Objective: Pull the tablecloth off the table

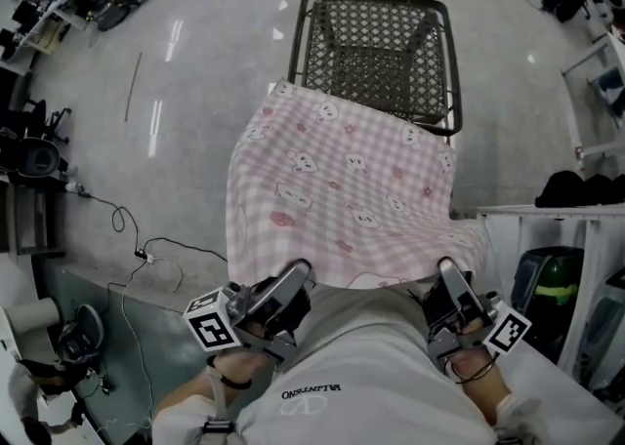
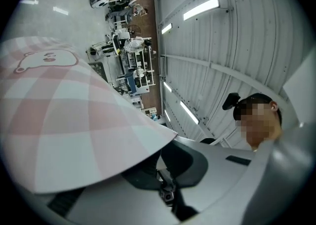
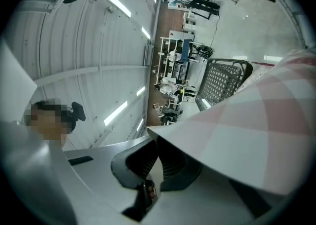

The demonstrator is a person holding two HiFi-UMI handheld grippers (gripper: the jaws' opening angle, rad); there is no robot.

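With glossy bare floor [image 1: 166, 141] open at the frame's left, the left gripper [image 1: 296, 272] clamps 1 near corner of the soft pink-checked, bear-printed tablecloth [image 1: 342, 189], whose long axis runs up the centre onto the black metal-mesh table [image 1: 376, 43], and the right gripper [image 1: 447, 269] pinches the other corner.

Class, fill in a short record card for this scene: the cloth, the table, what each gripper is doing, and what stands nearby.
cloth: pink checked tablecloth with bear prints
table: dark metal mesh table; far part bare, near part under the cloth
left gripper: shut on the left end of the cloth's near edge
right gripper: shut on the right end of that edge
near edge: held up close to the person's shirt
nearby: white shelf unit at right; cables on the floor at left
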